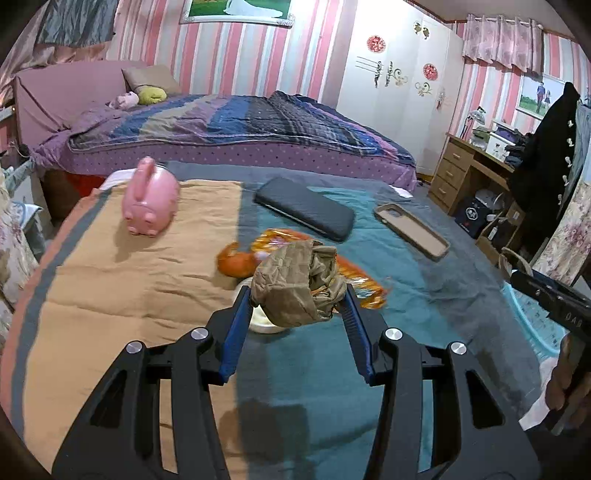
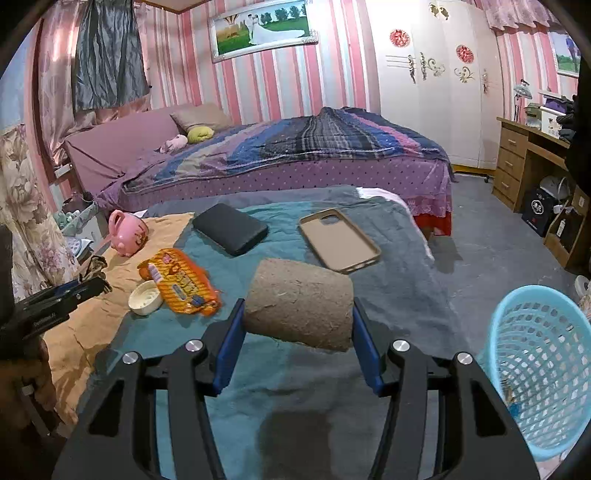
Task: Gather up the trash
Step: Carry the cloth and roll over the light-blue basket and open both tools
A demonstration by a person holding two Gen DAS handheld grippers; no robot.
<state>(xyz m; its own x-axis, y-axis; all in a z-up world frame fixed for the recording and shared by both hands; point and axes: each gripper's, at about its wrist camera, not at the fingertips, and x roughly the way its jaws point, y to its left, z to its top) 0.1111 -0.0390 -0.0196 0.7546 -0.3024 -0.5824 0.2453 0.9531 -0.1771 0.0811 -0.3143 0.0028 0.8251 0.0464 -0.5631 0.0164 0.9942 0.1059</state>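
Beside table edge (image 2: 413, 221): basket (image 2: 535, 369); floor clear.

I am operating in a home bedroom. A double bed (image 2: 295, 147) with a striped quilt stands against pink-striped wallpaper, beside a white wardrobe (image 2: 436, 81) and a wooden desk (image 2: 517, 162). A framed wedding photograph (image 2: 264, 27) hangs above the bed.
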